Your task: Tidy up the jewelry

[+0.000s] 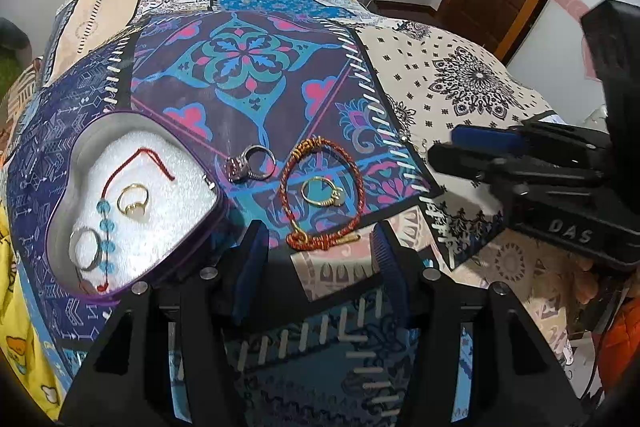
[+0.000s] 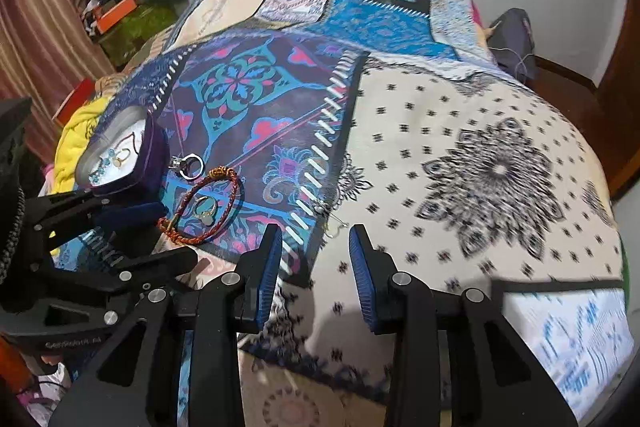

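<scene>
A: Nearest the lens, the left gripper (image 1: pixel 316 247) hangs with its blue ribbed pads standing wide and nothing between them, just short of the red-and-gold braided cord bracelet (image 1: pixel 322 195).

B: And the right gripper (image 2: pixel 312 271)?

A: Its blue pads stand narrower, also empty, over the cream black-print patch of the patchwork bedspread (image 2: pixel 460 147). A small wire earring (image 2: pixel 334 225) lies just beyond its tips.

B: How far along is the sorting?

A: Partway, I judge. The purple heart-shaped tin with white foam lining (image 1: pixel 60 203) already holds a thin gold ring (image 1: pixel 133 199), a plain silver ring (image 1: pixel 86 249) and a red cord with pale blue beads (image 1: pixel 106 227).

B: What is left?

A: Still loose on the cloth: the braided bracelet, a small gold ring with a pale stone (image 1: pixel 322 191) lying inside its loop, and farther off a chunky silver ring with a dark stone (image 1: pixel 250 167) just beside the tin. The earring too.

B: Any writing?

A: "DAS" in raised letters on the right gripper's body, seen from the left wrist. A pale line of lettering on the left gripper's body is too blurred to read.
</scene>
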The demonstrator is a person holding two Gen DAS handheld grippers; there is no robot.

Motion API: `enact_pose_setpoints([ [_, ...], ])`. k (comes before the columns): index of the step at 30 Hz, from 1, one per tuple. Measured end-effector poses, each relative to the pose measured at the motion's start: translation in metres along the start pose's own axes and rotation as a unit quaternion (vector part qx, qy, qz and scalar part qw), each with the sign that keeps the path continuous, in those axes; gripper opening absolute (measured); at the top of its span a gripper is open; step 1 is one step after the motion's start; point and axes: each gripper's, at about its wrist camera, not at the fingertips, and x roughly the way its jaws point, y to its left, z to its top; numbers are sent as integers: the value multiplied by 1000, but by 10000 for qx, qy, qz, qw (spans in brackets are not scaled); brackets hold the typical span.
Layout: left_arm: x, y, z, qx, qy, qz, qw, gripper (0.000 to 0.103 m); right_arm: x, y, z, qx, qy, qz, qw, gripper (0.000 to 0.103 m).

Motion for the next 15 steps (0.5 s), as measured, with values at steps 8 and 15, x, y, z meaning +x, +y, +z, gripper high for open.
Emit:
enact_pose_setpoints([
  [8, 11, -4, 4, 259, -18, 88, 9996, 55, 21, 5, 9, -238, 202, -183, 9993, 28],
  [15, 15, -7, 7, 365, -44, 115, 9993, 55, 27, 12, 8, -396, 230, -189, 9988, 11],
])
